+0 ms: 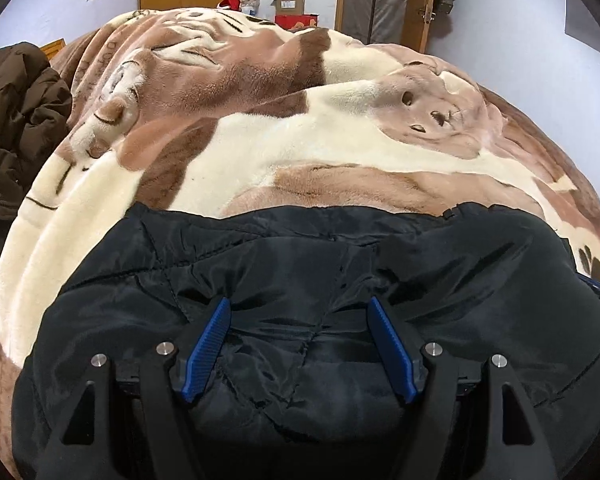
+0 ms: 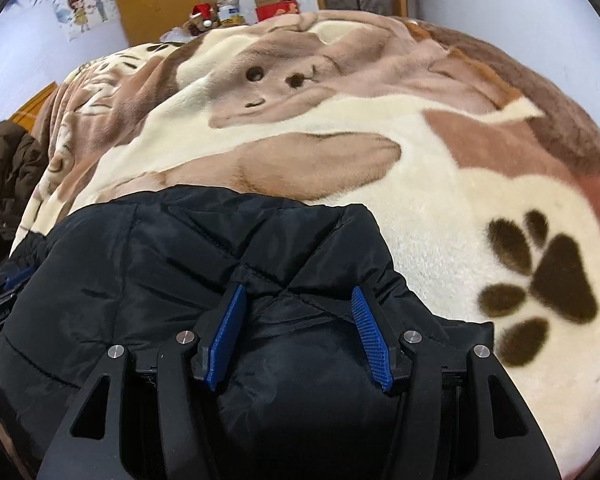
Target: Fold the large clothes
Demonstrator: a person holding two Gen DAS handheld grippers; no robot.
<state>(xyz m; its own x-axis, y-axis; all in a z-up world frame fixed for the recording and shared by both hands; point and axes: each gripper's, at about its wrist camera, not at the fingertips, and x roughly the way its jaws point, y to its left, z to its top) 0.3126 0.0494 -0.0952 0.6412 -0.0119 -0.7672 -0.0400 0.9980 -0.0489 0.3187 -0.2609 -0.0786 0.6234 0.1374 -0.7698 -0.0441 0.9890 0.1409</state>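
A black quilted padded jacket (image 1: 300,248) lies bunched on the near part of the bed. In the left wrist view, a thick fold of it bulges between the blue pads (image 1: 208,348) of my left gripper (image 1: 299,304), with creases running out from the fingertips; the gripper is shut on it. The right wrist view shows the same jacket (image 2: 200,240). My right gripper (image 2: 299,289) is shut on another thick fold near the jacket's right edge. Both grippers point down at the bed, side by side.
The bed carries a plush cream and brown blanket (image 1: 300,140) with a dog print and a paw print (image 2: 540,276). A brown coat (image 1: 16,120) lies heaped at the left edge. Boxes (image 1: 290,4), a wardrobe and a door stand at the far wall.
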